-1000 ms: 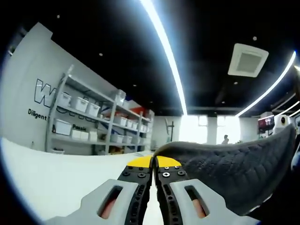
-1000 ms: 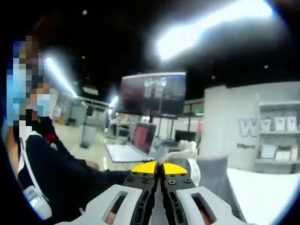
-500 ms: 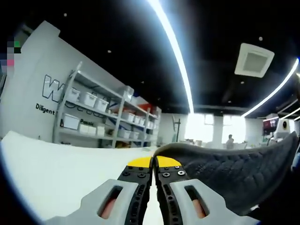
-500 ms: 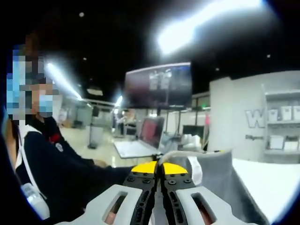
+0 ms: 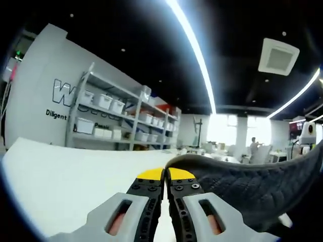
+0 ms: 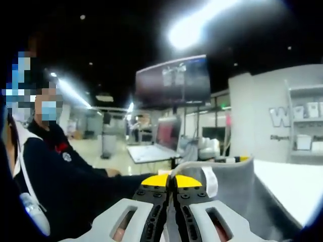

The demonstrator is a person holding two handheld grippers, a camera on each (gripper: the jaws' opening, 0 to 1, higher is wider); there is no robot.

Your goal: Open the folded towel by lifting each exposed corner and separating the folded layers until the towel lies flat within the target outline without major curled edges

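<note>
Both cameras have swung a little, but the grip is the same as before. Left gripper (image 5: 165, 175) has its jaws pinched tight on the edge of the grey towel (image 5: 252, 186), which rises off beside them above the white worktop (image 5: 65, 176). Right gripper (image 6: 171, 180) jaws are pinched on the towel (image 6: 229, 184) too, by its white tag (image 6: 210, 181). Past the towel sits a person in dark clothes (image 6: 65, 186). Shelves (image 5: 111, 126) stand beyond the worktop.
</note>
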